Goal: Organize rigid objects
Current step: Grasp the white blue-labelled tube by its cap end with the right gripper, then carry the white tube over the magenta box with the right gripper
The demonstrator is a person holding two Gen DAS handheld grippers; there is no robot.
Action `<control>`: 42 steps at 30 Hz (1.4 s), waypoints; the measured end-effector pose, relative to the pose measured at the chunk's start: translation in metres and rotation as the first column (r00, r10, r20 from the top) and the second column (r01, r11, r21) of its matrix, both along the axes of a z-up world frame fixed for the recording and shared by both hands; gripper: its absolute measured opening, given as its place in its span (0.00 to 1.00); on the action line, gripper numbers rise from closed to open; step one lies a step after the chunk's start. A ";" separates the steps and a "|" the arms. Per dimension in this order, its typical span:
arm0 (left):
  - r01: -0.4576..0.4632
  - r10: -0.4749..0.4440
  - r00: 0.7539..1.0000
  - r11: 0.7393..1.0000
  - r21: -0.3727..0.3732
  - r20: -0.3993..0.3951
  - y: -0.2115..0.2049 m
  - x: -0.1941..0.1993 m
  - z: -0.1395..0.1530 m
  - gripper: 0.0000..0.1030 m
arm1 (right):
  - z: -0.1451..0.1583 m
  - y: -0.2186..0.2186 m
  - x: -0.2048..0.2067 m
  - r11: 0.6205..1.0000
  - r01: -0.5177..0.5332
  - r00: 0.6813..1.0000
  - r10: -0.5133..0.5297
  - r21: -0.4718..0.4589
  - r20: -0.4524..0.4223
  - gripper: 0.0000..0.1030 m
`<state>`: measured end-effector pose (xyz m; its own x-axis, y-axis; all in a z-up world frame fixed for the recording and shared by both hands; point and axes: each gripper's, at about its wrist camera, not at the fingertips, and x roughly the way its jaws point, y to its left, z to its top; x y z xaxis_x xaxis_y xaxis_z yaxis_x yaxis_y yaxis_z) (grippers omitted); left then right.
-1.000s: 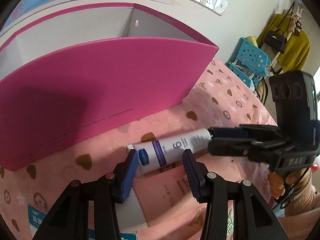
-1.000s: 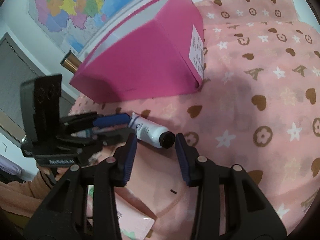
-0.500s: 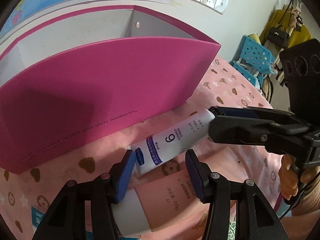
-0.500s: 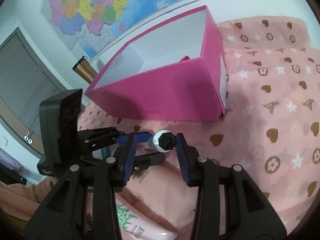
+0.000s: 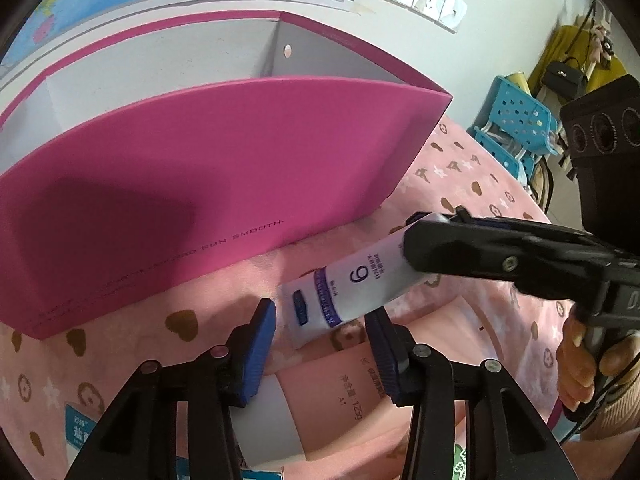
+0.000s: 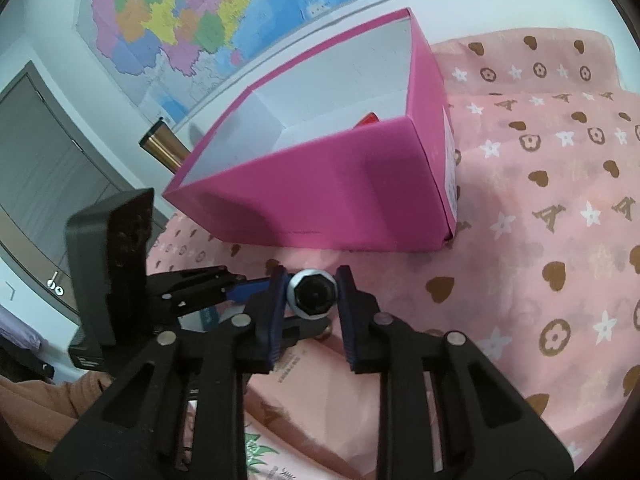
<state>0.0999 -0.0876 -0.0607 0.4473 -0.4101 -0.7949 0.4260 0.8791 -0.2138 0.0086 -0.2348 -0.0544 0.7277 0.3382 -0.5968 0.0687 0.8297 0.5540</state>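
Observation:
A white tube with a purple band and a "9" (image 5: 352, 288) is lifted off the pink cloth, held at its black cap (image 6: 313, 293). My right gripper (image 6: 312, 300) is shut on the tube's cap end; it also shows in the left wrist view (image 5: 440, 240). My left gripper (image 5: 322, 344) is open, its blue pads either side of the tube's flat end, not touching it. The open pink box (image 5: 200, 184) with a white inside stands just behind; it also shows in the right wrist view (image 6: 320, 184), with a red item (image 6: 370, 119) inside.
A pink carton (image 5: 352, 392) and a white-and-green tube (image 6: 260, 452) lie under the grippers on the heart-patterned cloth (image 6: 560, 280). A blue-labelled packet (image 5: 82, 428) is at the lower left. A copper flask (image 6: 162, 148) stands behind the box. Blue chairs (image 5: 516, 128) stand beyond the table.
My right gripper closed on the tube's cap and lifted that end up toward the box. The tube's flat end rose between the left pads. The left gripper stayed open.

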 end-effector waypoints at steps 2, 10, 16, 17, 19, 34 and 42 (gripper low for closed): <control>-0.004 0.004 1.000 1.000 -0.011 0.004 0.002 -0.002 0.004 0.45 | 0.004 -0.001 -0.003 1.000 0.002 1.000 -0.002 0.004 0.014 0.26; -0.007 0.008 0.998 0.999 -0.033 0.060 0.003 -0.015 0.025 0.45 | 0.019 -0.005 -0.014 0.999 -0.004 0.998 0.002 0.037 0.063 0.26; -0.006 0.010 0.996 0.999 -0.044 0.094 0.003 -0.025 0.038 0.45 | 0.031 -0.003 -0.020 0.999 -0.013 0.995 0.010 0.037 0.095 0.26; -0.006 0.010 0.995 0.999 -0.045 0.099 0.003 -0.026 0.040 0.45 | 0.032 -0.003 -0.021 0.999 -0.014 0.995 0.010 0.037 0.099 0.26; -0.006 0.011 0.994 0.999 -0.050 0.108 0.004 -0.027 0.045 0.45 | 0.036 -0.003 -0.021 0.999 -0.019 0.994 0.015 0.034 0.108 0.26; -0.023 0.035 0.979 0.998 -0.065 0.200 0.012 -0.033 0.082 0.45 | 0.072 0.004 -0.016 0.998 -0.062 0.980 0.060 0.004 0.188 0.26; -0.029 0.042 0.971 0.998 -0.058 0.235 0.014 -0.030 0.095 0.45 | 0.084 0.003 -0.011 0.997 -0.071 0.974 0.070 -0.003 0.217 0.26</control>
<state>0.0702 -0.0737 0.0343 0.6346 -0.4301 -0.6421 0.4391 0.8844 -0.1584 -0.0022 -0.2322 0.0296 0.8137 0.3959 -0.4256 -0.1122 0.8254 0.5533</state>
